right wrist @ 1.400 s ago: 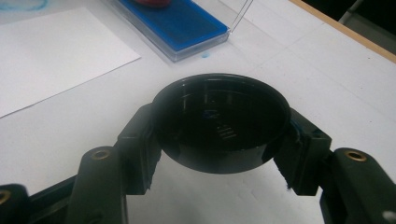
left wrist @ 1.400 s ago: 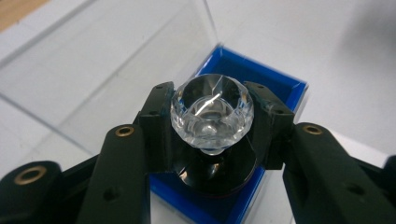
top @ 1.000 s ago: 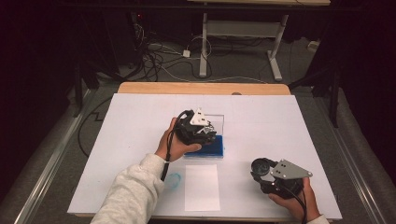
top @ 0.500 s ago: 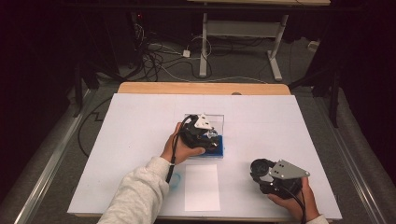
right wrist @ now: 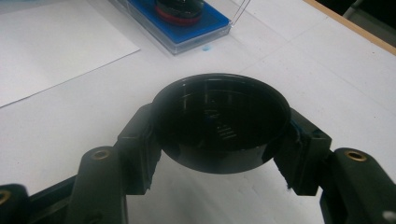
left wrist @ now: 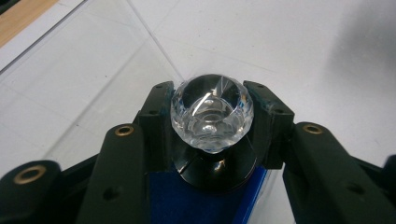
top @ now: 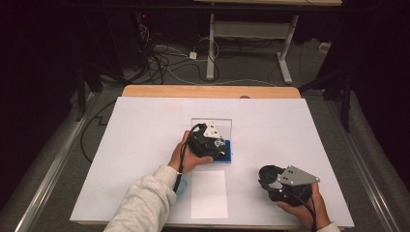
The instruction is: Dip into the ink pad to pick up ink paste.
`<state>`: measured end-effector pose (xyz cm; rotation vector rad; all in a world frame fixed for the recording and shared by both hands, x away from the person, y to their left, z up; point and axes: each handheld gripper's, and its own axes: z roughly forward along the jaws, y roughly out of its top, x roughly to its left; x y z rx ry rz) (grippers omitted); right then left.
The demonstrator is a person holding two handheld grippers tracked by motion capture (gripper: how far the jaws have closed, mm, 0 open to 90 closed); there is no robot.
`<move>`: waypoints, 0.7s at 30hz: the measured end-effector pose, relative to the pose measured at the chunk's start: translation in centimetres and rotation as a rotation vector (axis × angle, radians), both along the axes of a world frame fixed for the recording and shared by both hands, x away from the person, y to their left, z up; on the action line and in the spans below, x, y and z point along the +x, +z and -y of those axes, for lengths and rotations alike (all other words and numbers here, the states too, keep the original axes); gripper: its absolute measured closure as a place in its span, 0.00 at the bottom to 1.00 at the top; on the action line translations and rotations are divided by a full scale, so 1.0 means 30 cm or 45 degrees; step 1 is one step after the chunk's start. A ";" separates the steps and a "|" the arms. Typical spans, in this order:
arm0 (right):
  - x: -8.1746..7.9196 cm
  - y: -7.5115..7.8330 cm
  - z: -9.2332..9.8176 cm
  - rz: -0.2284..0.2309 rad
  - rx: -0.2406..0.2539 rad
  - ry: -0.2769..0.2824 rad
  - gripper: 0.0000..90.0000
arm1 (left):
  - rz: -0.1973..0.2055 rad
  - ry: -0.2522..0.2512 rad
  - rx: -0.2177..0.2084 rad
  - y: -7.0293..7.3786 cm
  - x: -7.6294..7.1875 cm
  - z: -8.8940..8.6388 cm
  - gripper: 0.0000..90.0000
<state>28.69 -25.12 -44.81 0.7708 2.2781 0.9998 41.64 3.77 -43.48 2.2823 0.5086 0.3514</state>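
While white tabletop (top: pixel 145 145) sits in dark rm, L fingers (left wrist: pixel 212 116) grip crystal knob (left wrist: pixel 212 112); R fingers (right wrist: pixel 219 135) grip black cap (right wrist: pixel 219 126).

Clear faceted glassy knob (left wrist: pixel 212 112), glossy black plastic cap (right wrist: pixel 219 122), blue felt-like tray (top: pixel 226 153), matt white paper sheet (top: pixel 209 193), wooden table edge (top: pixel 208 91)

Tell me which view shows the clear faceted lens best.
The left gripper view: the clear faceted lens sits close up, clamped by the left gripper. In the high view it is a tiny glint; the right gripper view leaves it unclear.
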 end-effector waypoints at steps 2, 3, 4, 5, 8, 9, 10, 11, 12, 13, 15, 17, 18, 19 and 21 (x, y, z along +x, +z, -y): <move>0.000 0.000 0.000 0.000 0.000 0.002 0.43 | -0.021 0.007 -0.030 -0.006 0.003 -0.010 0.61; 0.000 0.001 0.001 0.003 -0.001 0.002 0.43 | -0.029 0.002 -0.042 -0.008 0.005 -0.017 0.61; 0.000 0.001 0.000 0.002 0.000 0.000 0.43 | -0.035 -0.004 -0.051 -0.010 0.008 -0.023 0.61; -0.001 0.001 -0.001 0.003 -0.003 -0.001 0.43 | -0.043 0.002 -0.075 -0.015 0.009 -0.025 0.61; -0.001 0.000 -0.004 0.000 -0.007 0.002 0.43 | -0.032 0.016 -0.118 -0.029 0.002 -0.024 0.61; -0.001 0.000 -0.005 0.001 -0.006 0.000 0.43 | -0.025 0.020 -0.109 -0.028 -0.003 -0.022 0.61; -0.001 -0.001 -0.005 0.001 -0.008 0.001 0.43 | -0.020 0.021 -0.097 -0.026 -0.007 -0.021 0.61; 0.000 -0.001 -0.005 0.002 -0.009 0.003 0.43 | -0.019 0.019 -0.088 -0.024 -0.009 -0.020 0.61; 0.001 -0.002 -0.005 0.004 -0.014 0.009 0.43 | -0.021 0.019 -0.082 -0.023 -0.009 -0.020 0.61; 0.001 -0.003 -0.005 0.000 -0.013 0.004 0.43 | -0.025 0.019 -0.081 -0.022 -0.007 -0.020 0.61; 0.001 -0.003 -0.007 0.000 -0.015 0.004 0.43 | -0.037 0.010 -0.082 -0.020 0.000 -0.026 0.61; 0.001 -0.002 -0.006 0.001 -0.011 0.006 0.43 | -0.053 0.011 -0.101 -0.022 0.006 -0.028 0.61; 0.001 -0.001 -0.006 0.002 -0.012 0.006 0.43 | -0.052 0.009 -0.097 -0.021 0.006 -0.027 0.61; 0.000 -0.002 -0.005 0.000 -0.010 0.000 0.43 | -0.055 0.011 -0.088 -0.019 0.006 -0.025 0.61; 0.002 -0.004 -0.003 0.001 -0.014 0.005 0.43 | -0.049 0.006 -0.056 -0.012 0.003 -0.020 0.61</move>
